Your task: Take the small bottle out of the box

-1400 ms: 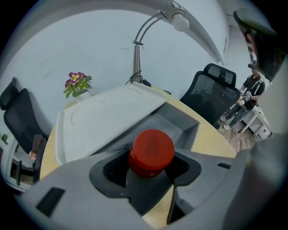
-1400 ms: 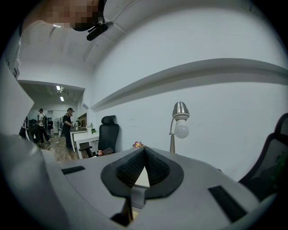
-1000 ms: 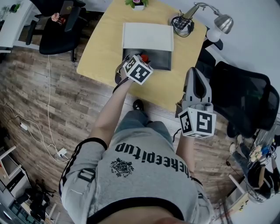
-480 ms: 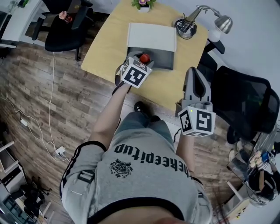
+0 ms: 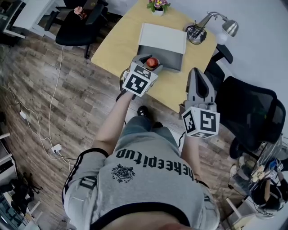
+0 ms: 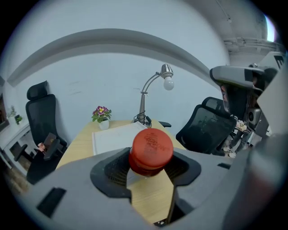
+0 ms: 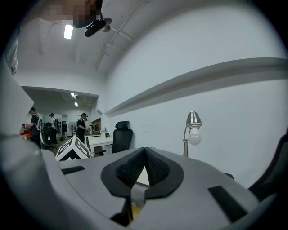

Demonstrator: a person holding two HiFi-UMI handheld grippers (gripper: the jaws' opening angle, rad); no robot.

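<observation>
The left tool is clamped on the small bottle: its dark ribbed pads press in from both sides just below the red cap, and the bottle stands upright between them. From the head view the bottle sits over the front left corner of the grey box, held up in the tool rather than resting inside. The box's white lid lies open behind it on the wooden worktop. A potted plant stands at the far edge and a desk lamp at the far right corner. The right tool has its jaws pressed together with nothing between them, held over the worktop's near right edge, well apart from the box. A black office chair stands to the right.
</observation>
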